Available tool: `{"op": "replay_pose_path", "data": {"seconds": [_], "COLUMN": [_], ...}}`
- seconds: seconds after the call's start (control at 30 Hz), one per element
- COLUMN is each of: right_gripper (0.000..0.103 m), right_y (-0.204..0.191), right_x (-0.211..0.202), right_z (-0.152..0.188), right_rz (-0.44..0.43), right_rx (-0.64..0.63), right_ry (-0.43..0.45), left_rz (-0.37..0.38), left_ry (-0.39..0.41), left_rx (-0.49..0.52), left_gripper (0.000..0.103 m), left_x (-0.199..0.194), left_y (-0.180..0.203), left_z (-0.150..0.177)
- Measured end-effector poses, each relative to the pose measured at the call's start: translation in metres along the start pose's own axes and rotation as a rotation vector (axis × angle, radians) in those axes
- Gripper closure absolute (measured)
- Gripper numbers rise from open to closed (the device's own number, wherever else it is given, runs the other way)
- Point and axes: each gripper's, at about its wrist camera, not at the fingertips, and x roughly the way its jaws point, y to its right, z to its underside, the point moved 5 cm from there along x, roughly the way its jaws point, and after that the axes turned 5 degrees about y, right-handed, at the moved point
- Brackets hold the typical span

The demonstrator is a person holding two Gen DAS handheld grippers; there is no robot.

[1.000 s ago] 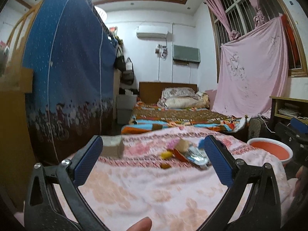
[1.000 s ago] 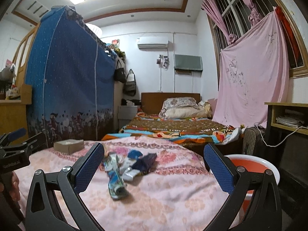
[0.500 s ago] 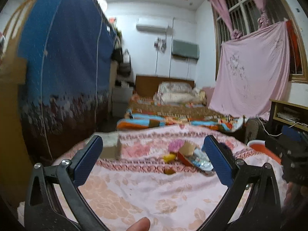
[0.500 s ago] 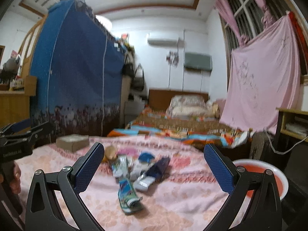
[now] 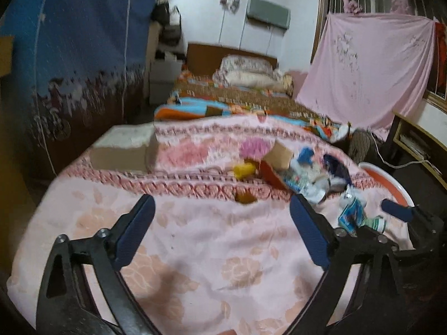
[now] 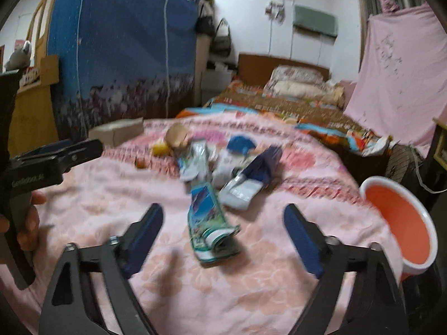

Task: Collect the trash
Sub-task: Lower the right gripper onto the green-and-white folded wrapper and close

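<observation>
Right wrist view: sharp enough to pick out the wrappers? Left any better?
Right wrist: motion-blurred, though the nearest blue-green wrapper stays readable; fisheye bends the room edges. Left wrist: blurrier, trash pile smeared, cardboard box soft. No glare on either.

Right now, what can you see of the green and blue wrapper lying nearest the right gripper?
The green and blue wrapper is a glossy, printed, foil-like packet, crumpled and curled at its near end. It lies flat on the pink floral bedspread, lengthwise toward the camera, its far end by a white and navy packet. Nothing grips it.
</observation>
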Motion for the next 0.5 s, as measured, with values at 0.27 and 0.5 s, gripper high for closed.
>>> {"op": "replay_pose_path", "data": {"seconds": [0.27,0.5], "right_gripper": [0.051,0.067], "right_y": [-0.004,-0.002], "right_x": [0.017,0.019], "right_z": [0.012,0.012], "right_rz": [-0.032,-0.051], "right_rx": [0.005,0.032], "right_ry": [-0.078,-0.049], "left_rz": [0.056,0.068], "left_ry": [-0.193,-0.238], "left_rx": [0.041,0.089], "left_gripper": [0.050,0.061], "left_x": [0.036,0.055], "left_y": [0.013,0.029], "left_z": [0.010,0.004]}}
